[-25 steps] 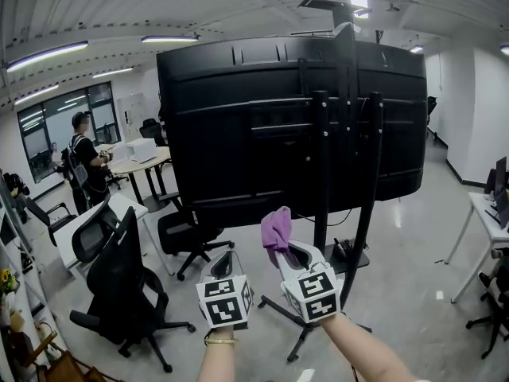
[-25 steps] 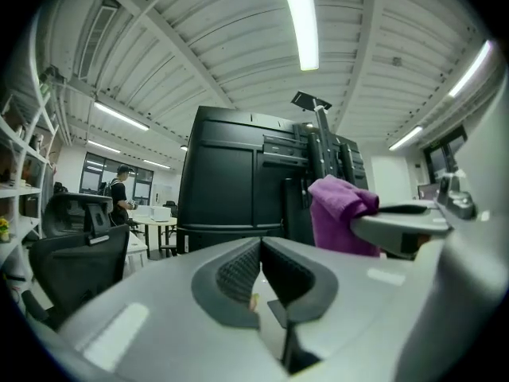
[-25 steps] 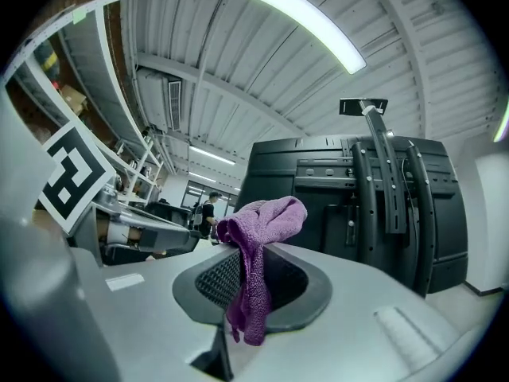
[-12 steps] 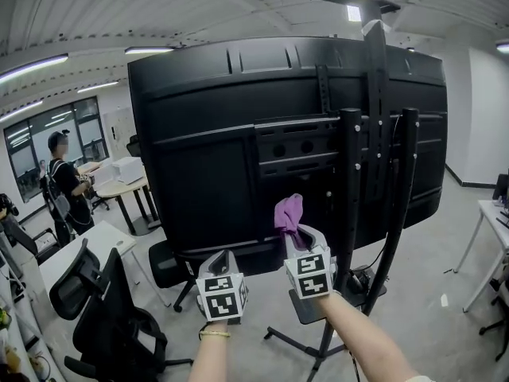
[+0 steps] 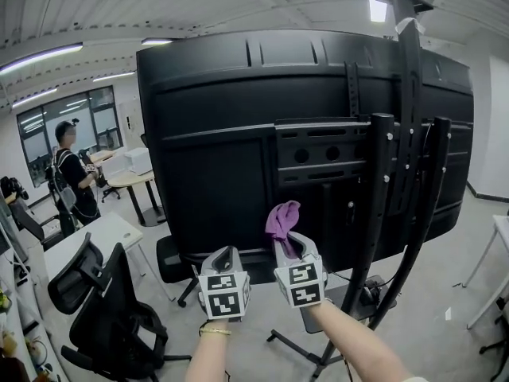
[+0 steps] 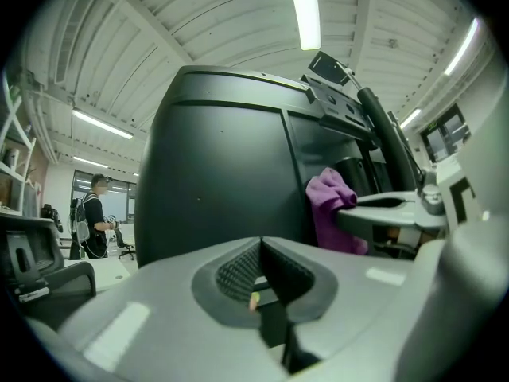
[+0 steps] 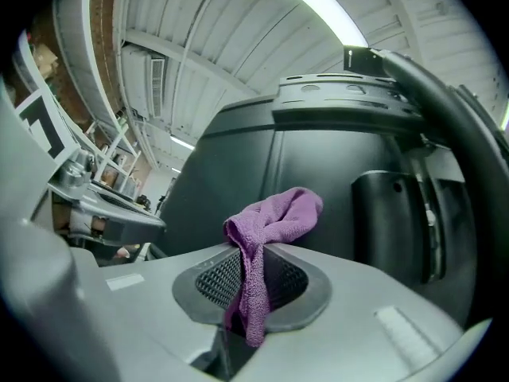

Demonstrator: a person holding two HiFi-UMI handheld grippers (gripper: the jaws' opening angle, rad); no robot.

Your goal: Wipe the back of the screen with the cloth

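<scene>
My right hand-held gripper (image 5: pixel 288 245) is clamped on the purple cloth (image 5: pixel 281 218), close to the screen back (image 5: pixel 231 142), contact unclear. Left hand-held gripper (image 5: pixel 224 258) closed, empty. Cloth looks soft, light and floppy, so it's best pinched at the bunched middle.

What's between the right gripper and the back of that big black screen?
Only the crumpled purple cloth, pinched in the right gripper's jaws, sticking up toward the black screen back; the right gripper view shows it best.
</scene>
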